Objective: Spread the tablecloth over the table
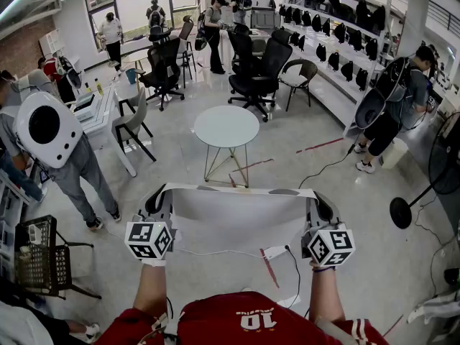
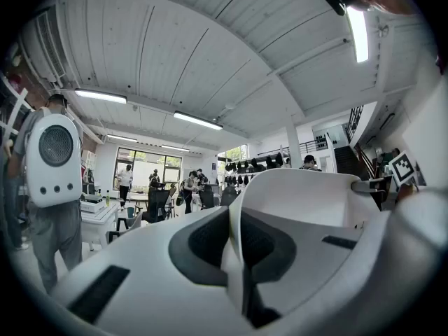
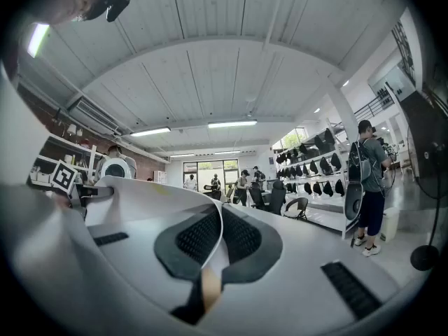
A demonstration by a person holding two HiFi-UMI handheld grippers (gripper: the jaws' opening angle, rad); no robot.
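Observation:
I hold a white tablecloth (image 1: pixel 237 218) stretched in the air between both grippers, its top edge straight and the sheet hanging below. The left gripper (image 1: pixel 159 200) is shut on the cloth's upper left corner, the right gripper (image 1: pixel 317 204) on its upper right corner. A small round white table (image 1: pixel 226 126) on thin metal legs stands on the floor just beyond the cloth. In the left gripper view the cloth (image 2: pixel 308 198) runs out to the right from the shut left gripper (image 2: pixel 234 224). In the right gripper view the cloth (image 3: pixel 140 196) runs left from the shut right gripper (image 3: pixel 218 242).
Black office chairs (image 1: pixel 259 70) stand behind the table. A person with a white backpack (image 1: pixel 47 129) stands at the left beside white desks (image 1: pixel 100 113). A black wire basket (image 1: pixel 39 254) is at my left. A power strip and cable (image 1: pixel 277 251) lie on the floor. A fan (image 1: pixel 438 171) stands at the right.

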